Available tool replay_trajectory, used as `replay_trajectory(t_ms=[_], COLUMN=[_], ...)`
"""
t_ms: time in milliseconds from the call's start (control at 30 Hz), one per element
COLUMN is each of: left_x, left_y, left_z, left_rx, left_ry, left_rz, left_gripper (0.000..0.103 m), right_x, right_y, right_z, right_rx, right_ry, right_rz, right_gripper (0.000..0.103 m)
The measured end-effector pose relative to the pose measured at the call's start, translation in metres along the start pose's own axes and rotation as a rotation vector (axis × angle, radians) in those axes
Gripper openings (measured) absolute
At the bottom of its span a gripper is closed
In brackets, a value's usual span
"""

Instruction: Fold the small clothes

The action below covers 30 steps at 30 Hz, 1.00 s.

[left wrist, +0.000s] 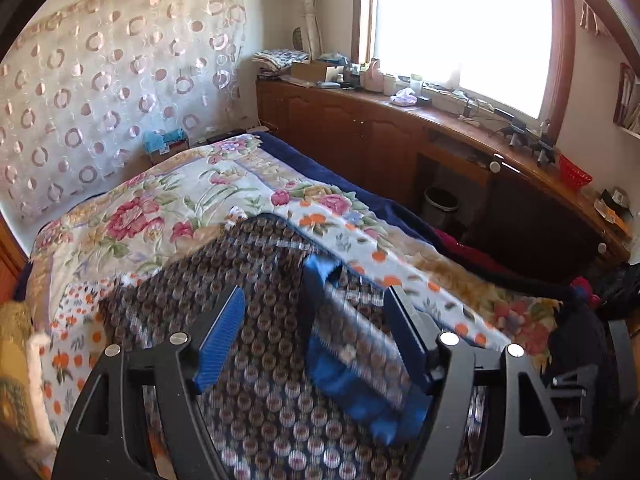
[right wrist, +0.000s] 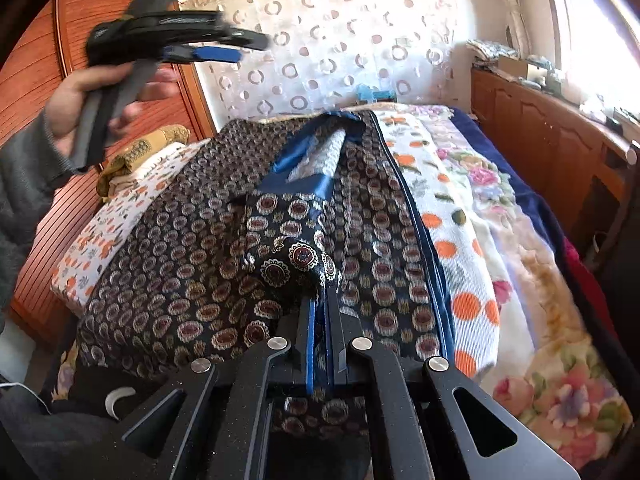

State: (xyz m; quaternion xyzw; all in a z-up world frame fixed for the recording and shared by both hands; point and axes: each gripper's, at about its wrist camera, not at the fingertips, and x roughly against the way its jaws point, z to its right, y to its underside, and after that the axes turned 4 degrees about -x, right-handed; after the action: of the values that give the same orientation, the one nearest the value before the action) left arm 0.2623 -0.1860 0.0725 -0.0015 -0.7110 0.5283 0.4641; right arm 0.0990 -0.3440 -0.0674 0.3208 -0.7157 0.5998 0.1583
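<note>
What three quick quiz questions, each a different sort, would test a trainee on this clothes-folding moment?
1. True or false: the right gripper is shut on the dark patterned garment.
2. Multiple choice: the left gripper is A) shut on the garment, B) open above the garment, C) out of view.
3. Fill in: the garment's lining, showing where the fabric is turned back, is ____ in colour.

Key: 1 true, a bunched fold sits between its closed fingers. 2 B, its jaws stand wide apart with nothing between them; the right wrist view shows it lifted. 3 blue.
</note>
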Motion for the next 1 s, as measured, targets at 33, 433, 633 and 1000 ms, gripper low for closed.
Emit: replay_trajectory(t_ms=[33, 433, 633, 1000], left_x=[0.003, 0.002, -0.010, -0.020], left_y=[0.009, 0.122, 0.153, 0.171], left_z=[-0.002, -0.038, -0.052, -0.054], left_rx=[0.008, 0.136, 0.199, 0.197], left_ry=[-0.004, -0.079, -0.087, -0.115], left_rz=[-0.004, -0.094, -0.120, -0.146], left_gripper=[0.073, 0.073, 0.073, 0.073], right_x=[0.001, 0.004, -0.051, -0.077], right_y=[0.001, -0.044, -0.073, -0.109], right_z=[0.001, -0.012, -0.044, 0.030], right_rx=[-0.006, 0.057, 0.188, 0.079], right_ry=[-0.002, 0.070, 0.087, 0.381], right_rz=[-0.005, 0.073, -0.006, -0.022], right_gripper=[0.003, 0.039, 0.044, 0.044])
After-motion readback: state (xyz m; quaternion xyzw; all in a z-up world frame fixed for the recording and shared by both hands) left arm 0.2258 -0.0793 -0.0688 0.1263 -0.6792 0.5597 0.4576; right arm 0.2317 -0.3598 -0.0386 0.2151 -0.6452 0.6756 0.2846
